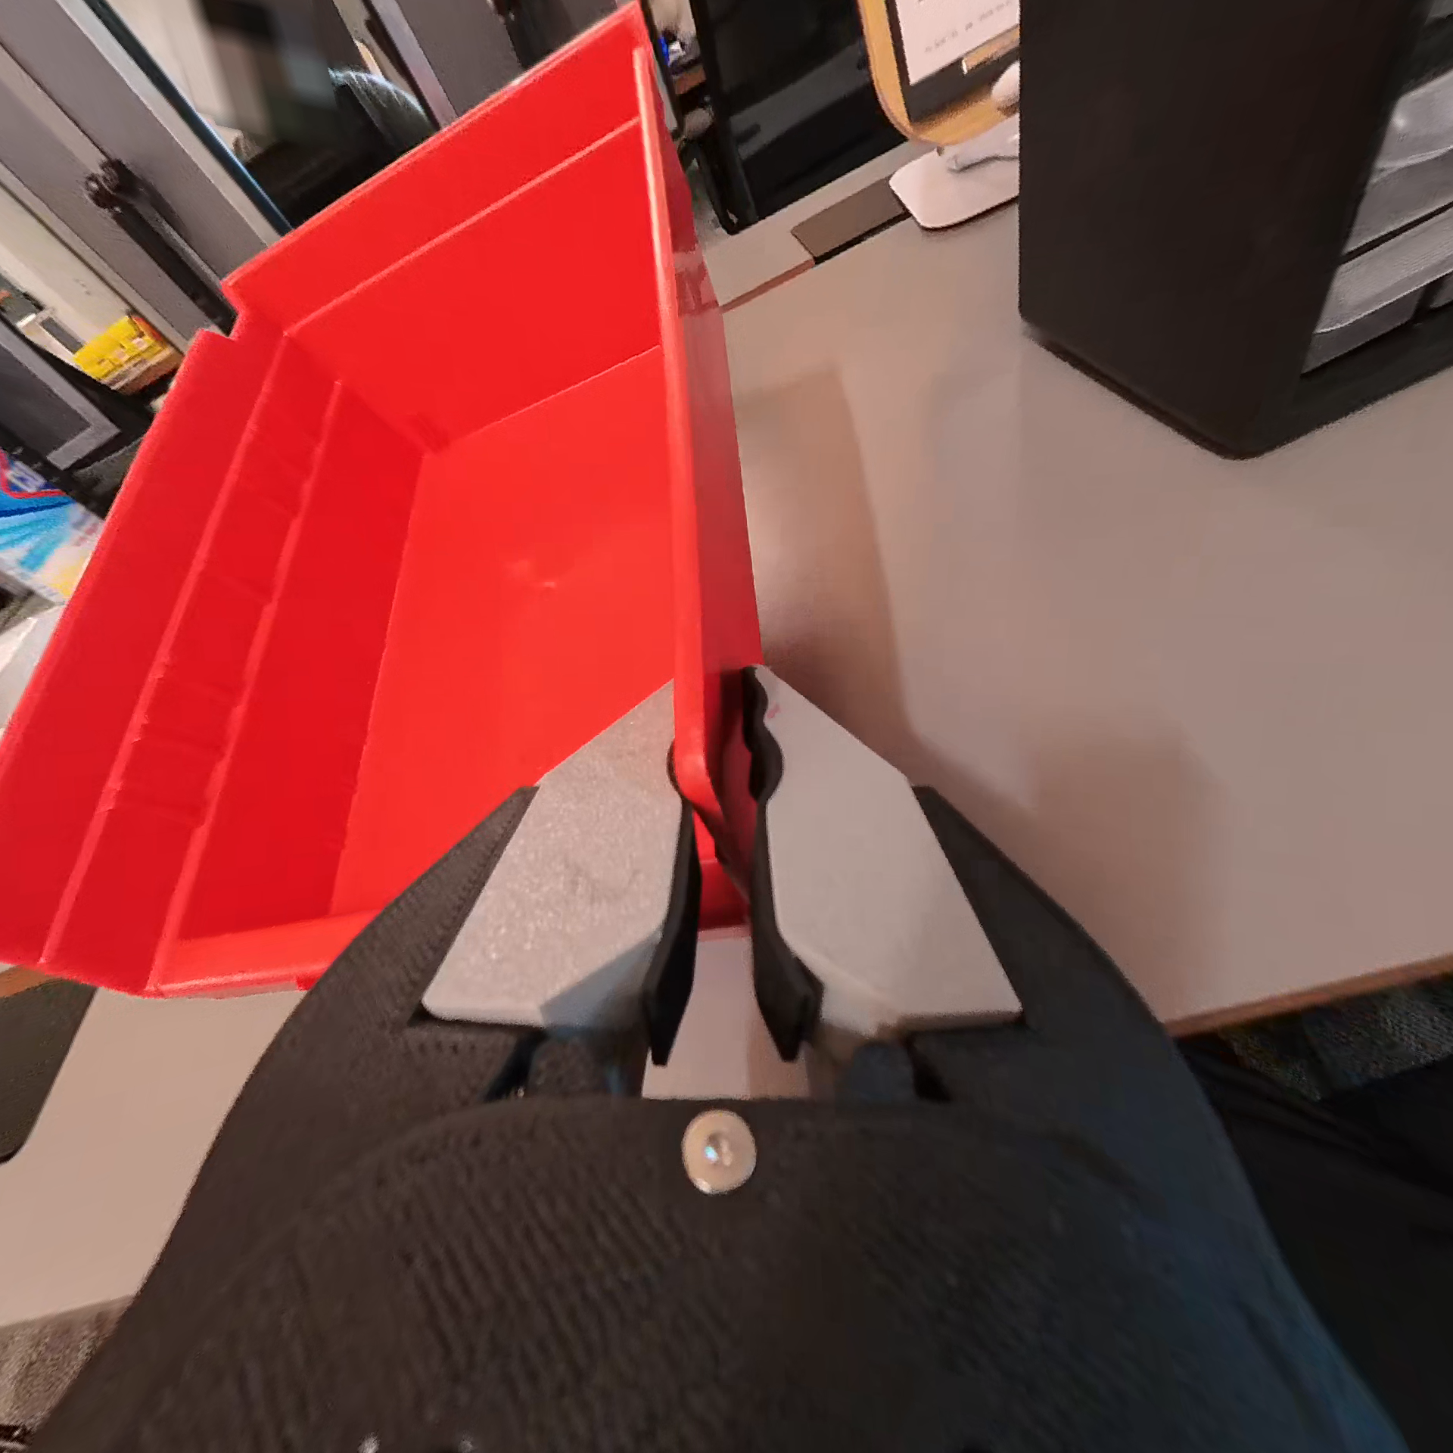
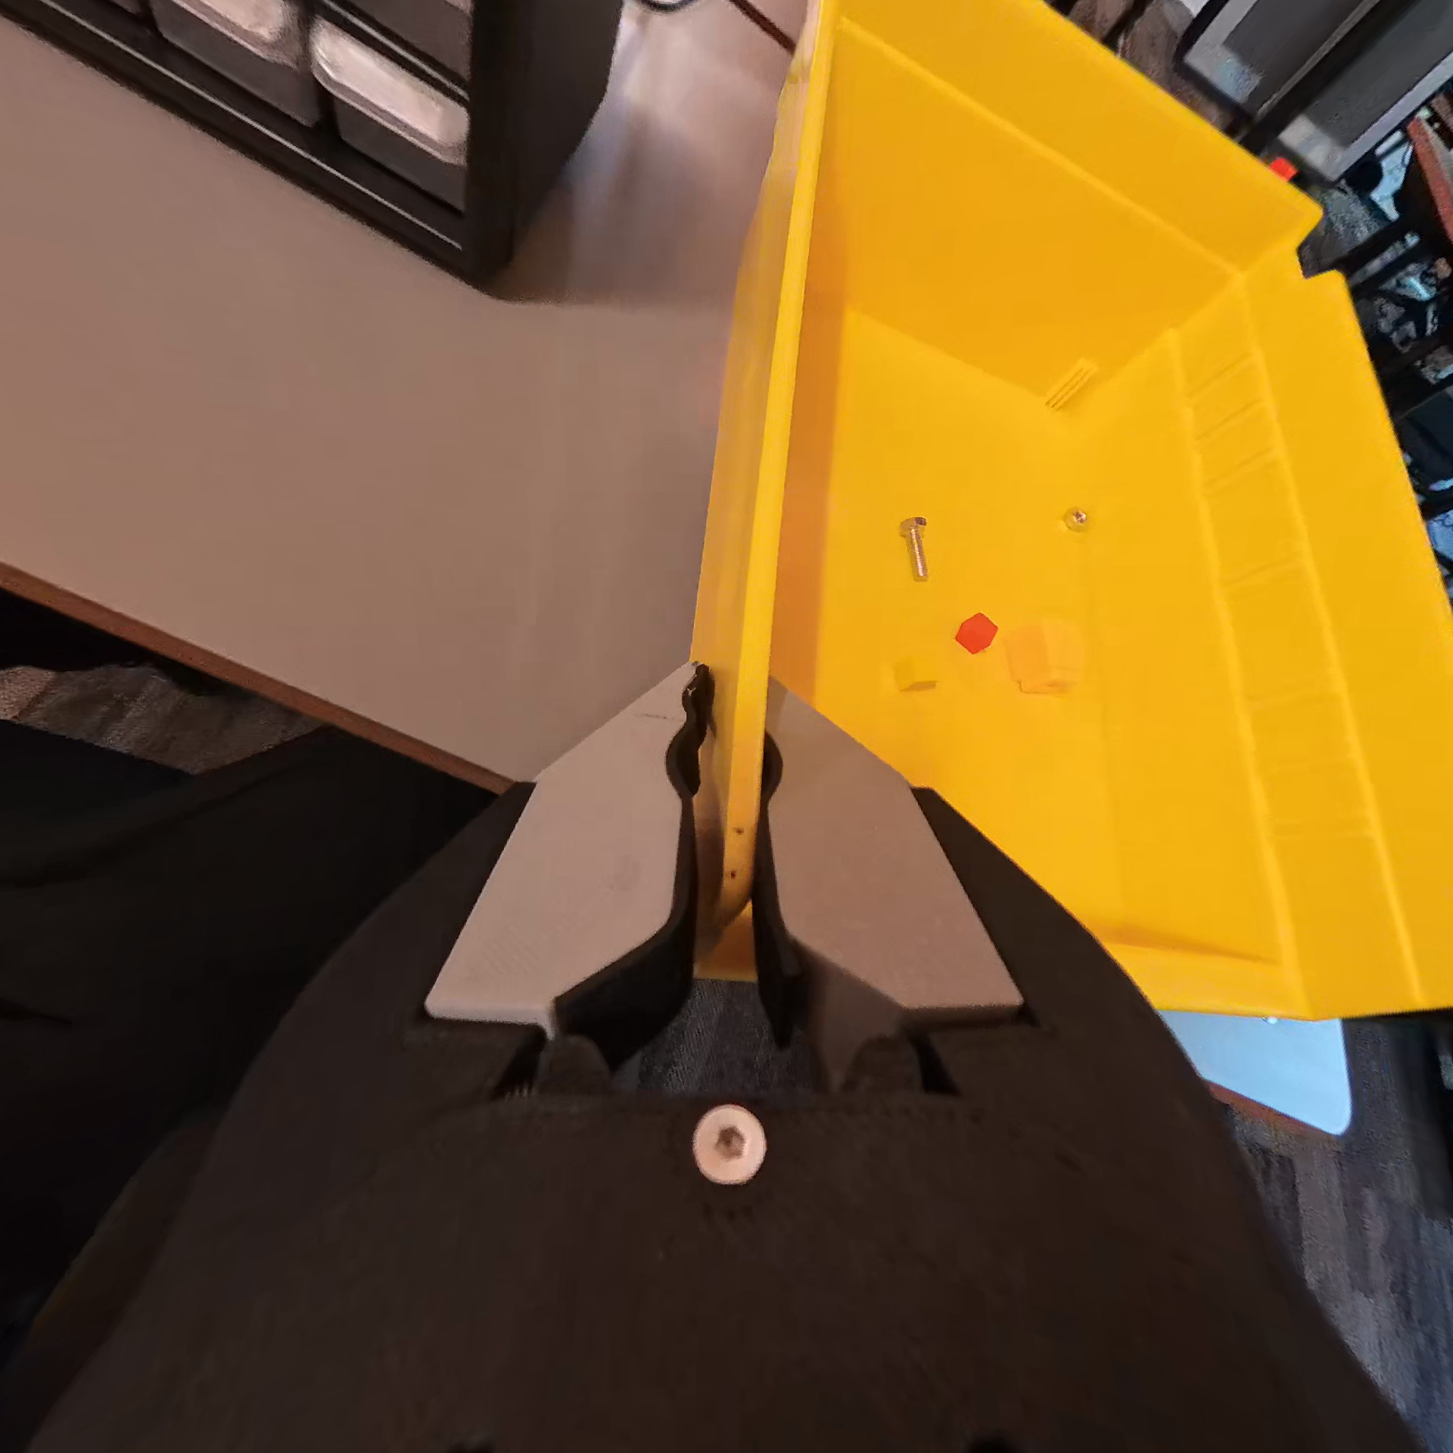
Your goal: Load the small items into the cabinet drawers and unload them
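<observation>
I see a pale grey table (image 1: 1022, 629) with a thin brown edge. In my left wrist view its surface fills the area from 3 o'clock to 5 o'clock. At 1 o'clock a black cabinet (image 1: 1219, 236) stands directly on it, and at 12 o'clock the white foot of a monitor (image 1: 955, 185) rests on it too. I cannot tell if the red bin (image 1: 472, 550) touches the table.

In my right wrist view the same table (image 2: 354, 432) lies at 9 to 10 o'clock, with the cabinet (image 2: 377, 118) and its clear drawers at 11 o'clock. The yellow bin (image 2: 1022, 472) at 2 o'clock reaches out past the table edge.
</observation>
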Available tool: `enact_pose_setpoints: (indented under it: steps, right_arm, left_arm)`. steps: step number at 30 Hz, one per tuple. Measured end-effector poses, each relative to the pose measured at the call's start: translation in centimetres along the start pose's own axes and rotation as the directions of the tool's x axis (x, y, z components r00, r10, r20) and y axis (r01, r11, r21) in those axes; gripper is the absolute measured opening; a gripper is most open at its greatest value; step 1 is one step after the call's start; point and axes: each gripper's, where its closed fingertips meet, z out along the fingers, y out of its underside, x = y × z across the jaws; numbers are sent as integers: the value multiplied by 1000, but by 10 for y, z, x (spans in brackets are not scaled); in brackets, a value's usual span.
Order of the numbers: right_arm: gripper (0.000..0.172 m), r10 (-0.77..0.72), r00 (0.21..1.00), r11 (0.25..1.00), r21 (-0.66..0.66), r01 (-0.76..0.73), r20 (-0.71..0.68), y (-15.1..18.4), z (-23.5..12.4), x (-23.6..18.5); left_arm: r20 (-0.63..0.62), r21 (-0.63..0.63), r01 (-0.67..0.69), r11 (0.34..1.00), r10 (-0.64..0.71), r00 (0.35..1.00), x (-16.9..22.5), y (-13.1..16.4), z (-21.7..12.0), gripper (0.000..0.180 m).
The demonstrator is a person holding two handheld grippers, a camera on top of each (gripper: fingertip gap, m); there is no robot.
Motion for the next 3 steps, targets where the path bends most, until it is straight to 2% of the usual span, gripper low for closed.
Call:
enact_pose_setpoints:
  steps: [3]
  right_arm:
    - [3,1,999,999,38,-3,46,-8,-28,-8]
  left_arm:
    - [-1,27,9,1000,-9,1000,-8,-4,-23,4]
